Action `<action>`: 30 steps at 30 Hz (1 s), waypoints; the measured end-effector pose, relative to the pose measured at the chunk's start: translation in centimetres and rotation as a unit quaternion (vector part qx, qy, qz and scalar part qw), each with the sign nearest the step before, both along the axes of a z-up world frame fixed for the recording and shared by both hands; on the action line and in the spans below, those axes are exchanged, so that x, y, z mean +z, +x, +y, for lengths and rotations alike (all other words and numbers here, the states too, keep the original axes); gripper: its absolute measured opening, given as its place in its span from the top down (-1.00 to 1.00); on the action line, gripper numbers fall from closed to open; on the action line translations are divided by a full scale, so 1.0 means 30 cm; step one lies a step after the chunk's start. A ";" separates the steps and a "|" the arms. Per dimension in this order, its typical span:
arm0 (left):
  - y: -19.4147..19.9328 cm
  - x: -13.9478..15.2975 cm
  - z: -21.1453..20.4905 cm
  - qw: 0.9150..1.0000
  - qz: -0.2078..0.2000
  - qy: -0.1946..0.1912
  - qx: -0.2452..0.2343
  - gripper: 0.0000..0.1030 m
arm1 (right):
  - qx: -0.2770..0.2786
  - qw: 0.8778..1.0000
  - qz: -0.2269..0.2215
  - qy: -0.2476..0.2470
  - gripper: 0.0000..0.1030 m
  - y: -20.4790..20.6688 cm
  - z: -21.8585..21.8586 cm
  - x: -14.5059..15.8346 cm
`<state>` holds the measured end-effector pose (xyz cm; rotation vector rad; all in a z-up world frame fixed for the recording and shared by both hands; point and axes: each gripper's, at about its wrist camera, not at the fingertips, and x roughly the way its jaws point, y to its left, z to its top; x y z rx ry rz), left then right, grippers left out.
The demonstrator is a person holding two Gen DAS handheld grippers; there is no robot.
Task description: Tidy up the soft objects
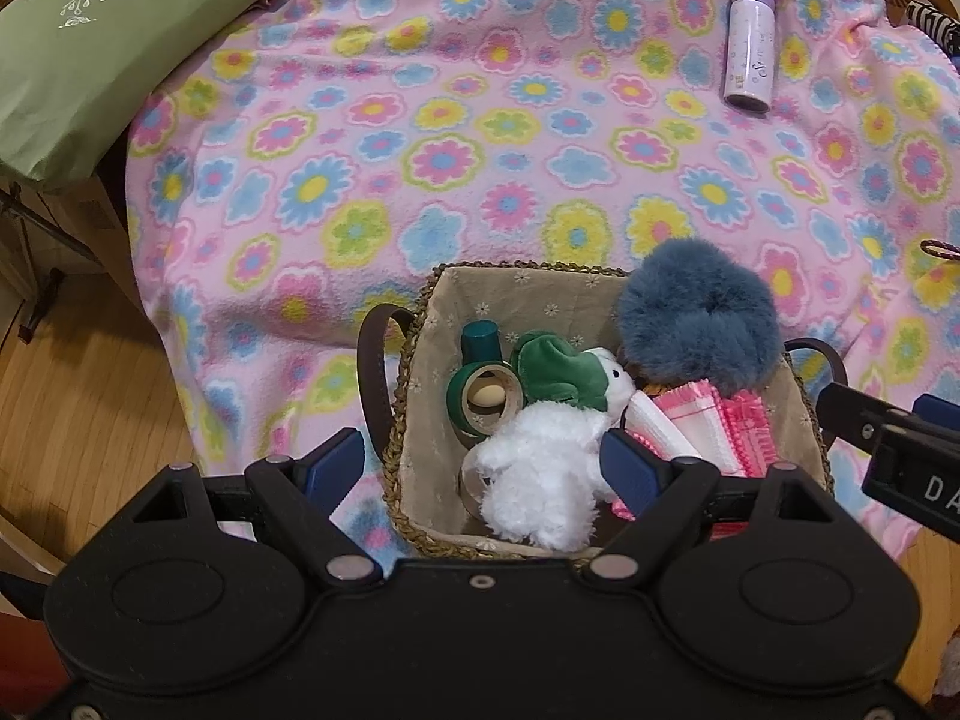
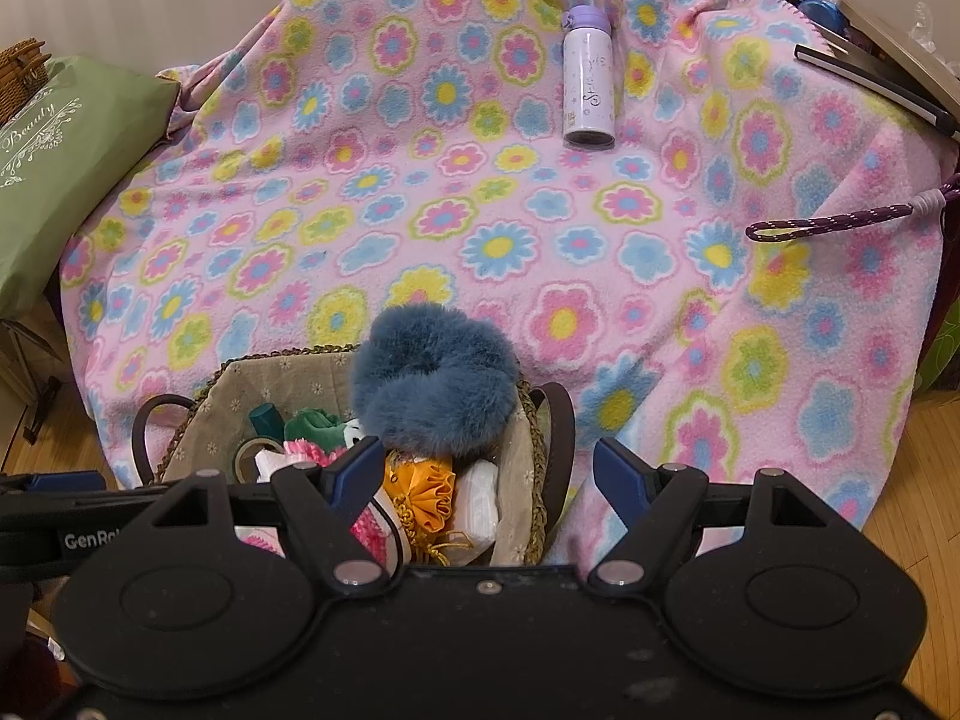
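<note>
A woven basket (image 1: 528,270) with a beige floral lining sits on the near edge of the pink flower blanket (image 1: 480,138). Inside lie a white plush toy (image 1: 540,450) with a green hat, green tape rolls (image 1: 480,396) and pink and white cloths (image 1: 714,420). A blue fluffy scrunchie (image 1: 696,318) rests on the basket's right rim. My left gripper (image 1: 483,468) hovers open over the plush, its pads clear of it. My right gripper (image 2: 489,474) is open above the basket's (image 2: 270,357) right end, near an orange pouch (image 2: 426,492) and the scrunchie (image 2: 432,384).
A lilac bottle (image 1: 750,48) lies far back on the blanket. A green cushion (image 1: 90,54) sits at the left. A purple cord loop (image 2: 840,222) and a flat board (image 2: 876,72) are at the right. Wooden floor (image 1: 78,396) borders the blanket.
</note>
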<state>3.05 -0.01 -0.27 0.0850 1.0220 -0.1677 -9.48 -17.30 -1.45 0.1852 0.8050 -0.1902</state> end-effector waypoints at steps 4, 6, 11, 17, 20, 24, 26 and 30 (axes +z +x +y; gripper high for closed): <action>-0.002 -0.003 -0.007 1.000 0.001 0.001 -0.002 -0.61 | 0.000 1.000 0.000 0.000 -0.48 0.000 0.000 0.000; -0.003 -0.003 -0.009 1.000 0.001 0.001 -0.003 -0.61 | 0.000 1.000 0.000 0.000 -0.48 0.000 0.000 0.000; -0.006 -0.001 -0.013 1.000 0.001 0.002 -0.006 -0.61 | 0.000 1.000 0.001 0.000 -0.48 0.000 0.001 -0.001; -0.006 0.000 -0.013 1.000 0.001 0.002 -0.007 -0.61 | 0.000 1.000 0.001 0.000 -0.48 0.000 0.001 -0.002; -0.005 -0.001 -0.013 1.000 0.003 0.002 -0.008 -0.61 | 0.000 1.000 0.001 0.001 -0.48 0.000 0.000 -0.001; -0.005 -0.002 -0.013 1.000 0.003 0.001 -0.008 -0.61 | 0.000 1.000 0.001 0.000 -0.48 0.001 0.000 -0.002; -0.006 -0.003 -0.014 1.000 0.003 0.001 -0.008 -0.61 | 0.000 1.000 0.001 0.001 -0.48 0.001 0.000 -0.002; -0.006 -0.003 -0.016 1.000 0.003 0.002 -0.008 -0.61 | 0.000 1.000 0.001 0.001 -0.48 0.001 0.000 -0.001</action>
